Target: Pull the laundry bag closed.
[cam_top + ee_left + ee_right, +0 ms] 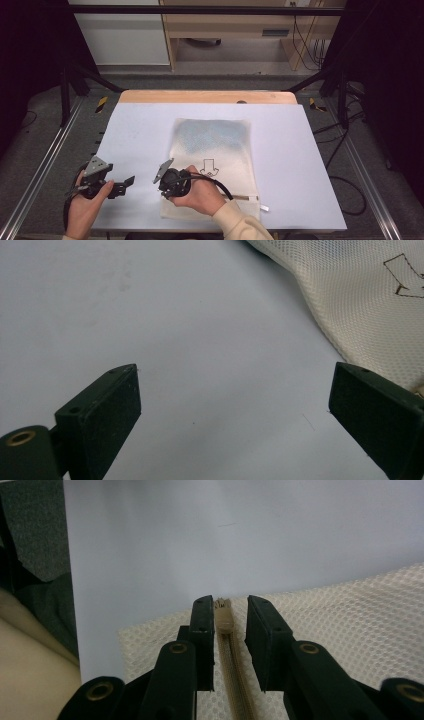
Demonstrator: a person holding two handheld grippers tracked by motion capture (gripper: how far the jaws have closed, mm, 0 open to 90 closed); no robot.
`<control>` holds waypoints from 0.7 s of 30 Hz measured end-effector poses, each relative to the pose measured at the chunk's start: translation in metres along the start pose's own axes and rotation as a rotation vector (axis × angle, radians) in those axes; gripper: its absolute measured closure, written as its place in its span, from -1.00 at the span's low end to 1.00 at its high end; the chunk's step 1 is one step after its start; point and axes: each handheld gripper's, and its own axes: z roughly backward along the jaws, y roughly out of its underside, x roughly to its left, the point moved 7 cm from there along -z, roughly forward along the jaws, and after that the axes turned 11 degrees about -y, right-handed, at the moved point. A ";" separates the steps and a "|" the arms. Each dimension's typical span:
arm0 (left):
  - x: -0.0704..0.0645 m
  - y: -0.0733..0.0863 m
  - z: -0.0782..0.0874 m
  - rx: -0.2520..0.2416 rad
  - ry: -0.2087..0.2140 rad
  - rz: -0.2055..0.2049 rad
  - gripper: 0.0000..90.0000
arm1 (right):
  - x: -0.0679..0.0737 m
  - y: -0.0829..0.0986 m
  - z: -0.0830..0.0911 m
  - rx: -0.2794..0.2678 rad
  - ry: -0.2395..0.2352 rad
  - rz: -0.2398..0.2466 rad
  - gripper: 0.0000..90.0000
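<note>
Your right hand [200, 192] covers the near left part of the mesh bag [220, 150], so from above you cannot see where the right gripper [167, 192] meets the cloth. In the right gripper view the zipper [226, 630] runs out of sight under the gripper body at the bottom edge, and its slider is too blurred to make out. The bag's arrow mark [407, 277] is cut by the right edge of the left gripper view, and the bag's corner slips behind the right jaw there. Whatever gives the bag's far half its blue tint is too faint to tell
</note>
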 end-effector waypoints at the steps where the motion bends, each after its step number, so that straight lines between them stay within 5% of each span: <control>1: -0.001 0.000 0.001 -0.002 0.003 -0.001 -0.85 | -0.001 0.000 -0.002 0.005 -0.002 0.005 0.64; 21: -0.011 -0.001 0.004 0.008 0.035 -0.020 -0.86 | -0.004 0.001 -0.016 0.090 -0.023 -0.015 0.75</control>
